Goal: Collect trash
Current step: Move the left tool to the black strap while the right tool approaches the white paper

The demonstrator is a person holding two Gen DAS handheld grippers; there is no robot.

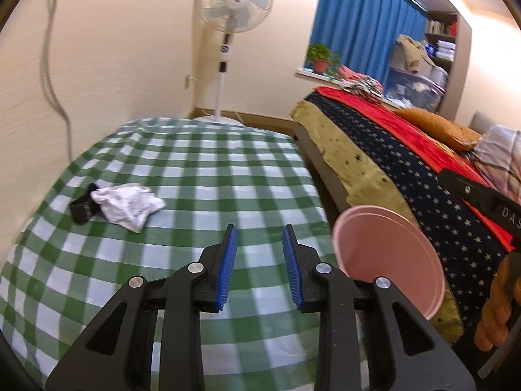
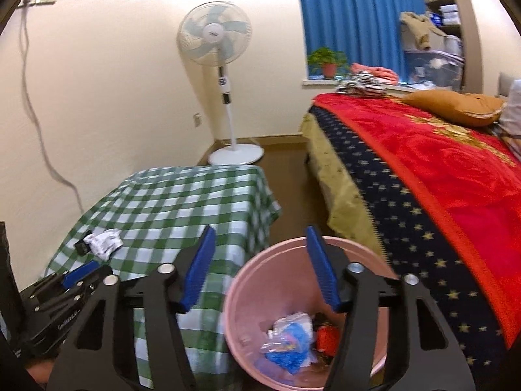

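A crumpled white paper [image 1: 127,204] lies on the green checked tablecloth [image 1: 208,176], touching a small black object [image 1: 83,207] on its left. My left gripper [image 1: 259,254] is open and empty, above the cloth, nearer than the paper and to its right. A pink bin [image 2: 260,280] stands on the floor between table and bed, holding blue plastic and other trash [image 2: 293,339]. My right gripper [image 2: 260,262] is open and empty above the bin. The paper [image 2: 104,242] and the left gripper [image 2: 78,270] also show in the right wrist view.
A bed with a red blanket [image 2: 439,176] and starred dark cover stands to the right. A white standing fan [image 2: 216,36] is in the far corner. A potted plant [image 2: 327,60] sits on the windowsill by blue curtains. The pink bin's rim [image 1: 390,228] is beside the table's right edge.
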